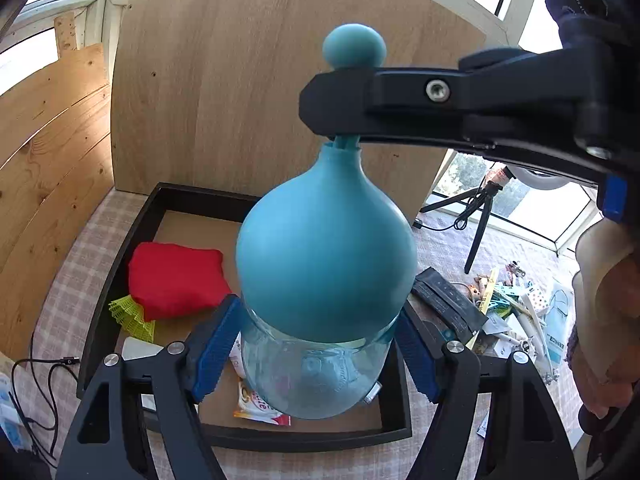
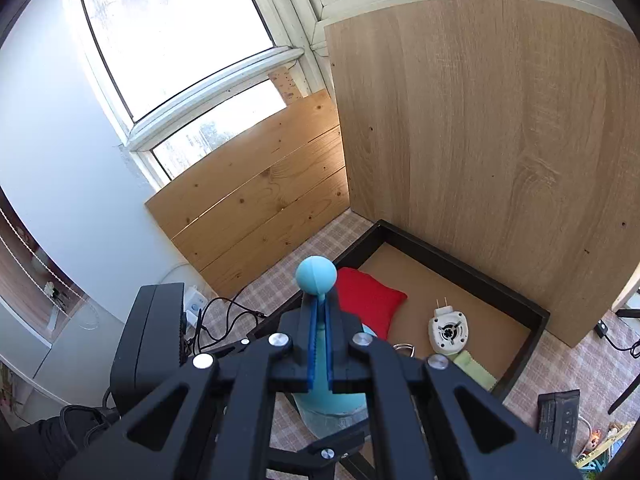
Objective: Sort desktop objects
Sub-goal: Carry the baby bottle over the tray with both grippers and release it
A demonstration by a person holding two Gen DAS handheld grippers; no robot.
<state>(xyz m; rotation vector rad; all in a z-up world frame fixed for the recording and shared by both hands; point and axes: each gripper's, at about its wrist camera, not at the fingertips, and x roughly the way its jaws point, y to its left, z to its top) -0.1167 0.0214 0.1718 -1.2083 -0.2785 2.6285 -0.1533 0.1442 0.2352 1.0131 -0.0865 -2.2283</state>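
Note:
A teal bulb-topped bottle [image 1: 326,256] with a clear lower body is held upright over the black tray [image 1: 120,248]. My left gripper [image 1: 316,356] is shut on the bottle's clear body, blue pads on both sides. My right gripper [image 1: 344,112] comes in from the right and is shut on the thin stem below the bottle's round knob [image 1: 354,46]. In the right wrist view the gripper [image 2: 319,316] pinches the stem just under the knob [image 2: 316,274], with the bottle's body [image 2: 332,404] below.
The tray [image 2: 472,272] holds a red cushion [image 1: 174,278], a yellow mesh piece [image 1: 132,316], a snack packet [image 1: 258,404] and a white plug device [image 2: 448,330]. Wooden boards [image 1: 256,80] stand behind. A pile of small items [image 1: 512,312] and a tripod [image 1: 476,216] lie right.

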